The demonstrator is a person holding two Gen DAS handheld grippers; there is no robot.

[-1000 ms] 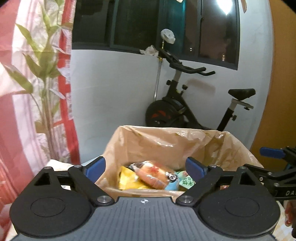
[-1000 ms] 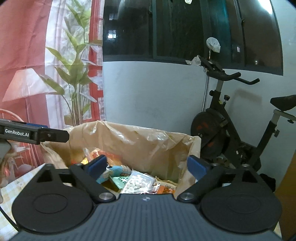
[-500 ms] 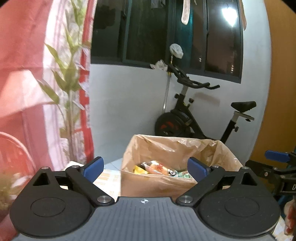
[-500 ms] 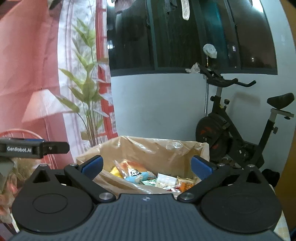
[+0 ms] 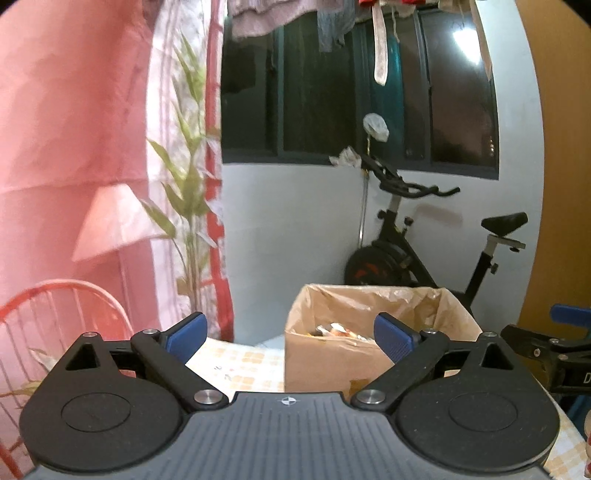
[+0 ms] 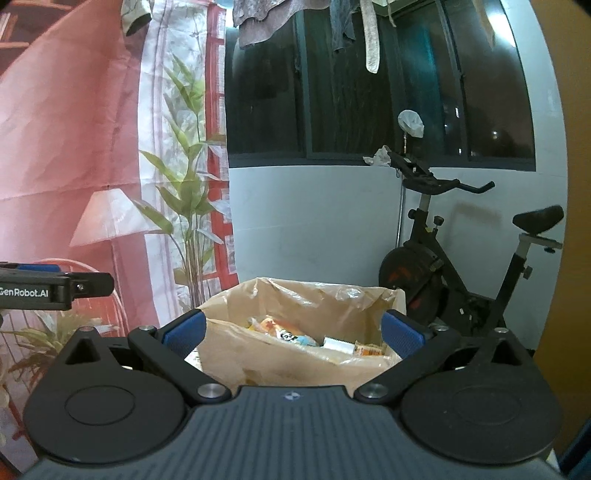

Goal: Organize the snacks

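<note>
The box (image 5: 328,363) stands on the surface (image 5: 243,363) ahead of me, snack packets (image 6: 291,332) lying inside it. Behind it and to the right, an exercise bike (image 6: 458,266) stands against the wall, under the window (image 5: 354,92). My left gripper (image 5: 290,334) faces the box's left corner; my right gripper (image 6: 291,332) faces its middle.

Brown box (image 6: 236,354), checked orange-white tablecloth (image 5: 255,360)

Home room: exercise bike (image 6: 476,273) by wall, laundry (image 6: 266,18) over window, printed curtain (image 6: 74,147).
</note>
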